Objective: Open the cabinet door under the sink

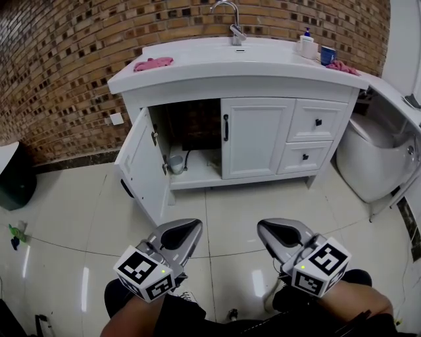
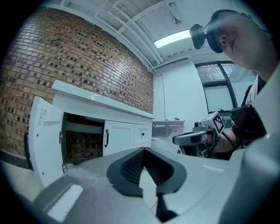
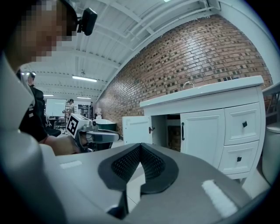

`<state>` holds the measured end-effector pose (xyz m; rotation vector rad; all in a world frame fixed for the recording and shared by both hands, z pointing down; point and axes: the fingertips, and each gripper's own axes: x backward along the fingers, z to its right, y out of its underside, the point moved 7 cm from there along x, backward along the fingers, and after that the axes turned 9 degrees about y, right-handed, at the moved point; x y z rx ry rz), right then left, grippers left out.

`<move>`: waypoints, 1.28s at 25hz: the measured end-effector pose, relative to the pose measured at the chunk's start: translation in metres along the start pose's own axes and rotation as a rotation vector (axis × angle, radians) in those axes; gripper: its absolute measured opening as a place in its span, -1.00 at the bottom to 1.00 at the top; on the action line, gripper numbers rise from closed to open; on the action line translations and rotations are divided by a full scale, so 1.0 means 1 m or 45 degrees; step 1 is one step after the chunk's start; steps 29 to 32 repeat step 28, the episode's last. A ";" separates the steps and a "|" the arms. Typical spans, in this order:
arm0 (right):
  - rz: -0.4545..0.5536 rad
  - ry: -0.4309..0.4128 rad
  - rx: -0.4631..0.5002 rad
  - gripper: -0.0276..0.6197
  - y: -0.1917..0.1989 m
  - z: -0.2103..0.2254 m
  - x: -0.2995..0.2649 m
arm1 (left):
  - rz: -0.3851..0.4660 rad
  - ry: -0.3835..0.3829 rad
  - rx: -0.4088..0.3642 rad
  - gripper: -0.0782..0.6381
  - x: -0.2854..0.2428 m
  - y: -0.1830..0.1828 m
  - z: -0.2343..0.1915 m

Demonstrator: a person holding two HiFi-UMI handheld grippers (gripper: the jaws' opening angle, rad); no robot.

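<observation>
**Q:** How are the two grippers held?

**A:** The left gripper [image 1: 189, 228] and the right gripper [image 1: 268, 228] sit side by side, low over the tiled floor [image 1: 66, 217]. Both point towards the cabinet [image 1: 197, 87]. Each is clenched with its pads pressed together at the tips, and neither grips anything. In each gripper view the other gripper shows off to the side, apart from it.

**Q:** Where is the door?

**A:** The door [image 1: 141, 164] is ahead of the left gripper, slightly to its left and well apart from it. It hangs wide open on the cabinet's left side, with its free edge swung out towards the grippers. A dark handle [image 1: 125, 188] shows on its outer face. Behind the door the compartment is open, with dark brick at the back and pipework near its floor.

**Q:** What about the rest of the unit?

**A:** Ahead of the right gripper, the second door [image 1: 253, 138] is closed. Two drawers [image 1: 318, 122] are stacked further right, also closed. On top, the sink [image 1: 240, 50] sits under a chrome faucet [image 1: 230, 20]. A pink cloth [image 1: 153, 64] lies on the counter, far ahead of the left gripper. A brick wall [image 1: 66, 52] stands behind everything.
</observation>
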<state>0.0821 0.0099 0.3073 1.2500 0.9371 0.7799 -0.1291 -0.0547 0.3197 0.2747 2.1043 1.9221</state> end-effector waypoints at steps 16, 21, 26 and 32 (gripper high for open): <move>-0.010 -0.010 0.020 -0.90 0.000 -0.008 -0.003 | -0.014 -0.008 0.007 -0.77 0.001 0.004 -0.002; -0.013 -0.011 0.017 -0.90 0.000 -0.007 -0.002 | -0.010 -0.013 0.010 -0.77 0.000 0.004 -0.002; -0.009 -0.005 0.018 -0.90 0.001 -0.006 -0.004 | -0.001 -0.020 0.004 -0.77 0.000 0.004 -0.005; -0.007 -0.002 0.019 -0.90 0.001 -0.006 -0.005 | 0.001 -0.020 0.001 -0.77 0.001 0.003 -0.006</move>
